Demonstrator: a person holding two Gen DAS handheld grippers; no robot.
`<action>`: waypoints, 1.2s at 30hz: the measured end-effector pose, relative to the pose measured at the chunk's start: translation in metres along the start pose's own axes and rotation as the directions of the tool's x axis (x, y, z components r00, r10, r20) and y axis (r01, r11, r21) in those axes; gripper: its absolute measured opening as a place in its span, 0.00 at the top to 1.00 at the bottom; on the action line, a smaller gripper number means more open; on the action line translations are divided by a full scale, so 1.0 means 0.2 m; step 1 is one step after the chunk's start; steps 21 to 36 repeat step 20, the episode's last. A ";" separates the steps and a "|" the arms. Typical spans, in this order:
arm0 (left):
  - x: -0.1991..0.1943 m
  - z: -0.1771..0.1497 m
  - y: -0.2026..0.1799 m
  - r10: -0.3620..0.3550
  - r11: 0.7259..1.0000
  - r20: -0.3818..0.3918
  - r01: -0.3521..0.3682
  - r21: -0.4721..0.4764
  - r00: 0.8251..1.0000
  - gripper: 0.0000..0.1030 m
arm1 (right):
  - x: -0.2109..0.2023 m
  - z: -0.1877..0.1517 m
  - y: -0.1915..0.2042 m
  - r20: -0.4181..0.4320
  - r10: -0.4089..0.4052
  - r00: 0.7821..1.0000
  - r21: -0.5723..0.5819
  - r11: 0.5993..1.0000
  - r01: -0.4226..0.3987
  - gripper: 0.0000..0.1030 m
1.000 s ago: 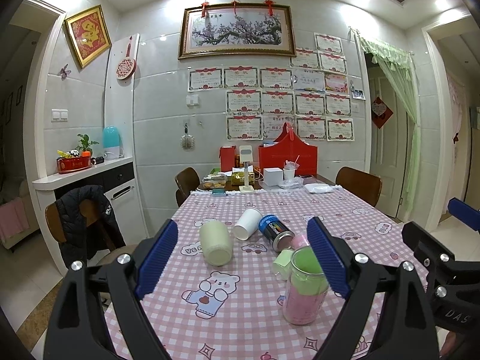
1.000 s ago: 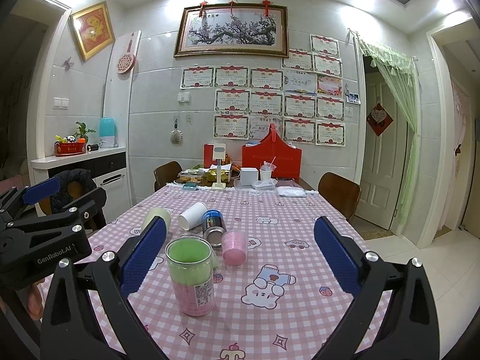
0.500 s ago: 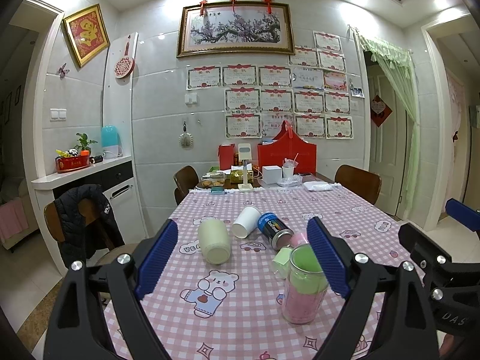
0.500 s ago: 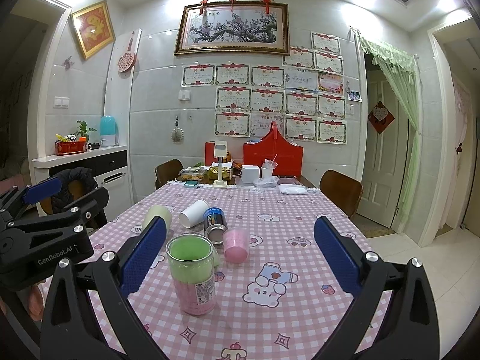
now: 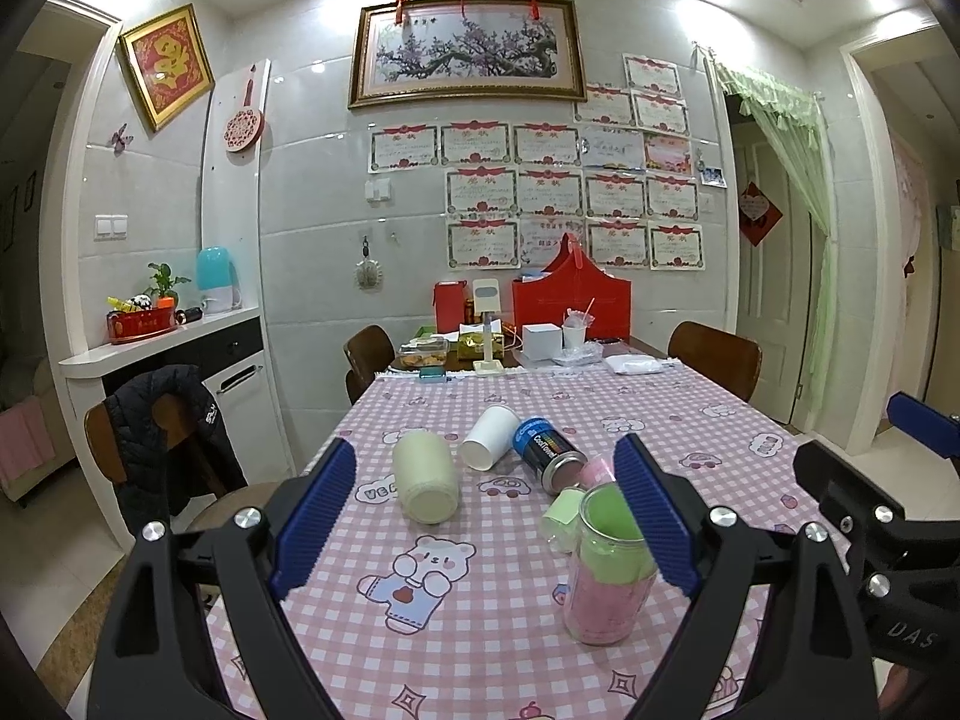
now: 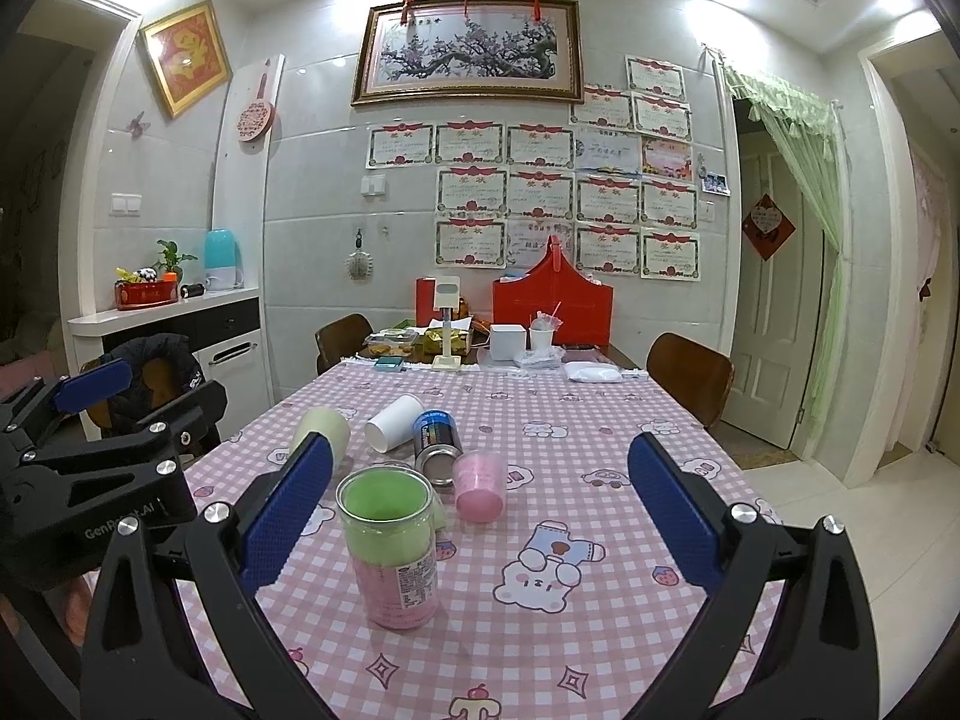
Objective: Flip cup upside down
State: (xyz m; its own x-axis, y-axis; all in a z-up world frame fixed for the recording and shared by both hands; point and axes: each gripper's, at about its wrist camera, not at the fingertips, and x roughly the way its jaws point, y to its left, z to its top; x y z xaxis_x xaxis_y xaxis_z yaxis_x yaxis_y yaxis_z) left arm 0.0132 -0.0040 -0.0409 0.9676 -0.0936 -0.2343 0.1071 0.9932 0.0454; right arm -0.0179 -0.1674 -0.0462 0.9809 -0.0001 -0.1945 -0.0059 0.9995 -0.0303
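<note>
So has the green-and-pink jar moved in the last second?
No. In the right wrist view the jar stands upright in the same spot, just left of the bear print on the tablecloth, as it did before.

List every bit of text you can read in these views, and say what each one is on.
"GenRobot.AI": on the left gripper's body, seen from the right wrist.
"DAS": on the right gripper's body, cut off by the frame edge.
"CoolTravel", roughly: on the blue can lying on the table; blurred, uncertain.
Label on the clear jar: too small to read.
Wall certificates: too small to read.
</note>
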 end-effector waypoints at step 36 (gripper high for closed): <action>0.19 -0.09 0.01 0.006 1.000 -0.098 -0.004 0.017 0.995 0.16 | 0.14 -0.05 0.00 -0.076 -0.027 0.997 -0.014 1.000 0.026 0.08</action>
